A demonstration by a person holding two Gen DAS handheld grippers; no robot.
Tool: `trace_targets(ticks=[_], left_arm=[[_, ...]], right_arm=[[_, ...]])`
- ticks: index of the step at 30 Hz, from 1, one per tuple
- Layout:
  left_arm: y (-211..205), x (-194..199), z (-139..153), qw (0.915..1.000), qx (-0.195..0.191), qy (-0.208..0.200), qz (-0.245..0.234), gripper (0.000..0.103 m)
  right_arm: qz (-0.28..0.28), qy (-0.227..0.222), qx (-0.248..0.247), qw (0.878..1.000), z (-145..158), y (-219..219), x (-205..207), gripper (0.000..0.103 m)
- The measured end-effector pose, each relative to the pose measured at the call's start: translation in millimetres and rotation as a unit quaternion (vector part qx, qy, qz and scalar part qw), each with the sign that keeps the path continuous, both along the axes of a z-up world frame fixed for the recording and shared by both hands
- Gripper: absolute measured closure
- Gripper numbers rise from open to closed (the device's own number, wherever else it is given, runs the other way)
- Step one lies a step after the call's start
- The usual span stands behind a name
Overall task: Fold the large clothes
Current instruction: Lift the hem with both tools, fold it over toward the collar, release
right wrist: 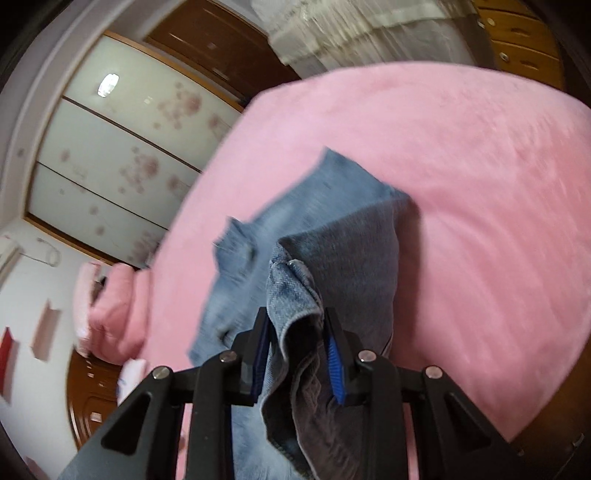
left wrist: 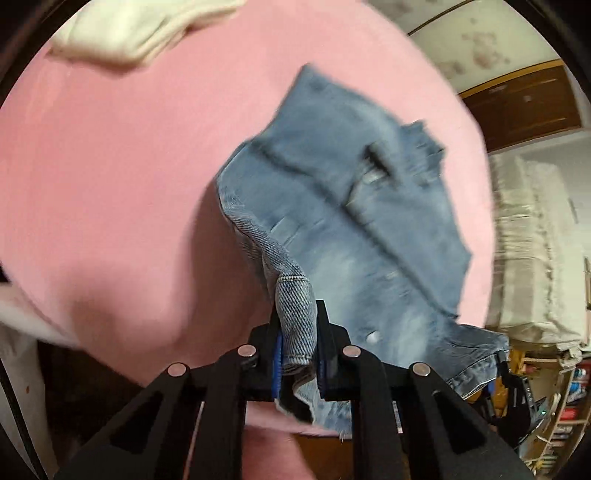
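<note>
Light blue ripped jeans [left wrist: 354, 206] hang over a pink bed [left wrist: 110, 166], lifted at the near end while the far part trails on the blanket. My left gripper [left wrist: 297, 314] is shut on a hemmed corner of the denim, which bunches between its blue pads. In the right wrist view the jeans [right wrist: 332, 240] drape away from my right gripper [right wrist: 297, 321], which is shut on a thick fold of the hem. The far end of the jeans lies on the pink bed [right wrist: 461, 166]. Both views are blurred.
A cream garment [left wrist: 125, 33] lies at the far left of the bed. A folded pink blanket [right wrist: 110, 310] sits off the bed's left edge. Wardrobe doors with a flower print [right wrist: 122, 147], wooden furniture and a bookshelf [left wrist: 561, 406] surround the bed.
</note>
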State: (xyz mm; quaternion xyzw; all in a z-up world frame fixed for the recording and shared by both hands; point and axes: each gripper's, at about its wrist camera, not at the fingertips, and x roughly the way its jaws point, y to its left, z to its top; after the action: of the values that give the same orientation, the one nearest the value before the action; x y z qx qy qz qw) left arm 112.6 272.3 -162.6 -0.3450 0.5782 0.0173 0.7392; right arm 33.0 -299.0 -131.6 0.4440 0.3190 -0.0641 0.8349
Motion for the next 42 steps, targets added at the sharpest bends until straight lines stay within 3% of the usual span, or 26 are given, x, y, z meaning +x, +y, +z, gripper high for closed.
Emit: trace_targets(ticks=[4,8,12,15,19,22,31,33,35,38,42], left_arm=[[4,25,43,0.999,0.018,-0.04,0.003,0.092],[17,51,71,0.9973,0.032,-0.053,0.04,0.092],[19,78,91,0.9931,0.049,-0.087,0.062,0.092],[16,101,101,0.9909,0.06,-0.099,0.069,0.092],[14,141,104,0.9904,0.064,-0.09,0.083,0.093],[8,175,107,0.9886,0.079,-0.086,0.095,0.093],[-8,274,80,0.9891,0.102,-0.03,0.102,0.092],[-13,299,66,0.9875,0.119,-0.013,0.103,0.092],[-18,316,52,0.9859,0.134,0.003,0.1,0.092],[-25,345,21,0.9853,0.141,0.028,0.092,0.091],[-45,377,-9,0.9821,0.168,0.051,0.068,0.067]], right_arm=[[-0.01,-0.058,0.016,0.998,28,-11,4,0.079],[-0.036,-0.107,0.016,0.993,55,-31,14,0.088],[-0.045,-0.107,-0.006,0.993,62,-42,38,0.091],[-0.041,-0.113,0.012,0.993,59,-49,58,0.091],[-0.047,-0.107,-0.015,0.993,63,-57,83,0.091],[-0.054,-0.107,0.0,0.993,57,-69,109,0.092],[-0.052,-0.049,0.008,0.997,30,-100,199,0.092],[-0.05,-0.041,0.002,0.998,22,-103,218,0.094],[-0.057,-0.046,-0.014,0.997,18,-107,235,0.103],[-0.064,-0.047,-0.048,0.996,13,-115,263,0.103],[-0.044,-0.026,-0.066,0.997,-4,-122,299,0.103]])
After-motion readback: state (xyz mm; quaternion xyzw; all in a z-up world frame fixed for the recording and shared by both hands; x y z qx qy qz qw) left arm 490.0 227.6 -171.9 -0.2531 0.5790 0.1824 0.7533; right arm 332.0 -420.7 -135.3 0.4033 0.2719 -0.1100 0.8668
